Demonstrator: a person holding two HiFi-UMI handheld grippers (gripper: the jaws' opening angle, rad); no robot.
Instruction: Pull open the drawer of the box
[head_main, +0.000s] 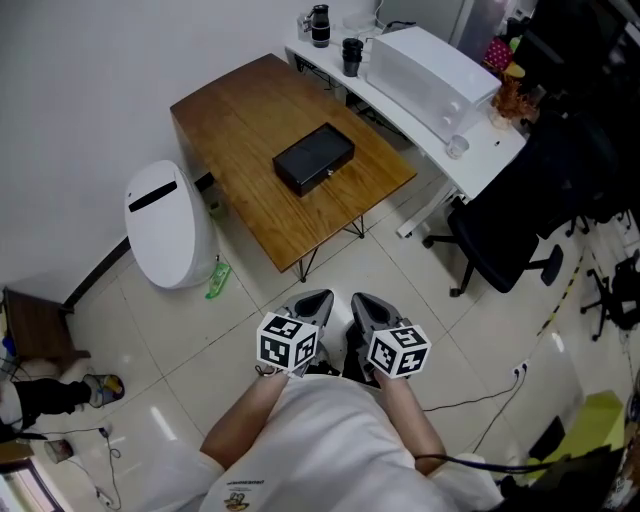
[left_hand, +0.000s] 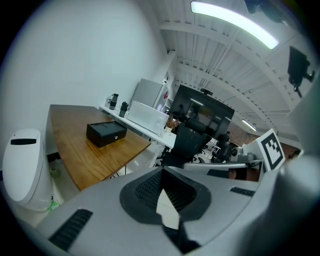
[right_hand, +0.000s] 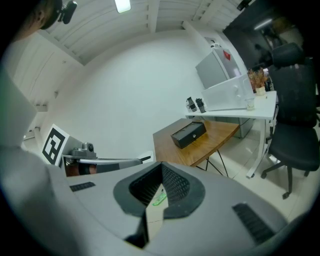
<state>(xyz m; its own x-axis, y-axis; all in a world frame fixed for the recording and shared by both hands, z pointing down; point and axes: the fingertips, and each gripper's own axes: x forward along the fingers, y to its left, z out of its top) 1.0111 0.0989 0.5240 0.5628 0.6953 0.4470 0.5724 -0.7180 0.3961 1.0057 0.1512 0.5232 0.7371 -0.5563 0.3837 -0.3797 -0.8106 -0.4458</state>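
A small black box (head_main: 313, 158) lies on the brown wooden table (head_main: 250, 110), its drawer front with a small knob facing the table's near right edge. It also shows far off as the box (left_hand: 106, 133) in the left gripper view and the box (right_hand: 188, 134) in the right gripper view. My left gripper (head_main: 318, 298) and right gripper (head_main: 362, 300) are held side by side low over the tiled floor, well short of the table. The left gripper (left_hand: 162, 172) and the right gripper (right_hand: 161, 167) each have jaws meeting at the tips with nothing between them.
A white lidded bin (head_main: 168, 225) stands left of the table, with a green item (head_main: 218, 280) on the floor beside it. At the right are a white desk (head_main: 470, 160) with a white case (head_main: 430, 65) and cups, and a black office chair (head_main: 500, 240).
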